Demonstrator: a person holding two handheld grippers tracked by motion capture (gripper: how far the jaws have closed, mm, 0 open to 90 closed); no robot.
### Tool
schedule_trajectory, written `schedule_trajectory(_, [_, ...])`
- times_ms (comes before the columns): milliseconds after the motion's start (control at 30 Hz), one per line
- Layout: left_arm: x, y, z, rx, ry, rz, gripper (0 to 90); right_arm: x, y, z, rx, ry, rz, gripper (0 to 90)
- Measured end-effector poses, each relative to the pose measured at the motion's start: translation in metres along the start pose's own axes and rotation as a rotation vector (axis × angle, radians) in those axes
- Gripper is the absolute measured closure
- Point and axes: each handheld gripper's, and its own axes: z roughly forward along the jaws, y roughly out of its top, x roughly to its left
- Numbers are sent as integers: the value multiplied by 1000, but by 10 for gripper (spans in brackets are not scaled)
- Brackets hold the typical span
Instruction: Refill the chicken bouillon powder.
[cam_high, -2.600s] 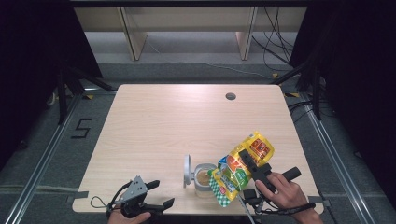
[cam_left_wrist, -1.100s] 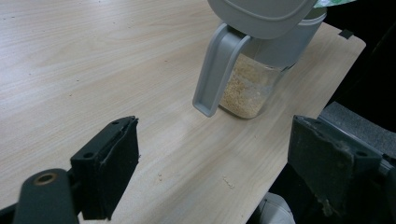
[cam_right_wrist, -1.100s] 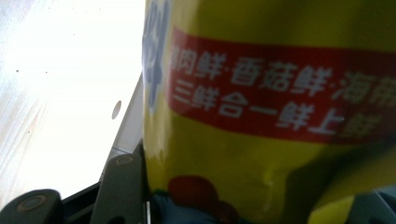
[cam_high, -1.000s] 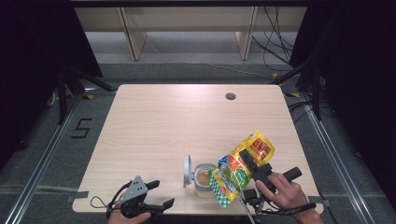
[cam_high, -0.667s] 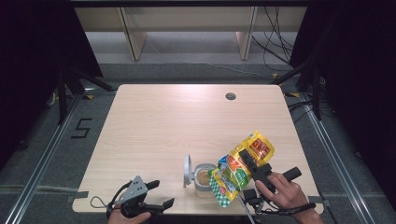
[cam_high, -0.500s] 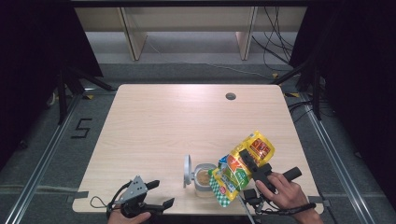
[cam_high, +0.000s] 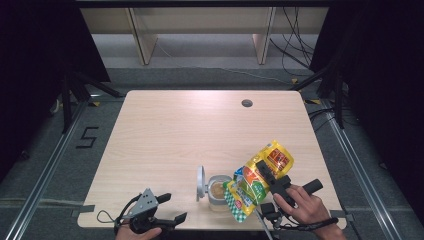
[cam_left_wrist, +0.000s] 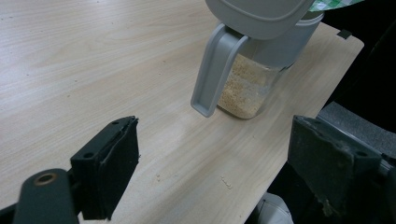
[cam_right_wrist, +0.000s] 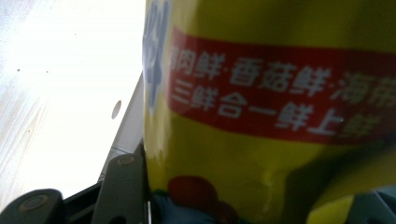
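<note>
Pouch (cam_high: 257, 182) of seasoning, soft and crinkly, tips mouth-down over the open jar (cam_high: 218, 192) near the surface's front edge — my right tool (cam_high: 270, 176) is clamped across its middle. I judge it light but slippery and apt to buckle, so the fuller mid-body is the place to grip. The jar looks stiff glass, lid flipped up. My left tool (cam_high: 172, 209) idles by the front-left edge, jaws apart.

place: lab recording bay | signs: lone wooden worktop (cam_high: 190, 130), metal floor rails (cam_high: 45, 170), black curtains (cam_high: 40, 45), loose cables (cam_high: 295, 50), taped floor number (cam_high: 87, 137)
</note>
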Motion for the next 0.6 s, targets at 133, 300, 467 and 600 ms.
schedule_trajectory(133, [0, 0, -1, 1, 9, -1, 160, 1, 0, 0, 4, 7, 3, 509])
schedule_trajectory(300, [0, 0, 0, 0, 0, 0, 160, 1, 0, 0, 4, 4, 5, 510])
schedule_trajectory(467, [-1, 0, 0, -5, 11, -12, 160, 0, 1, 0, -1, 6, 5, 510])
schedule_trajectory(600, [0, 0, 0, -1, 2, -1, 160, 0, 1, 0, 0, 6, 4, 511])
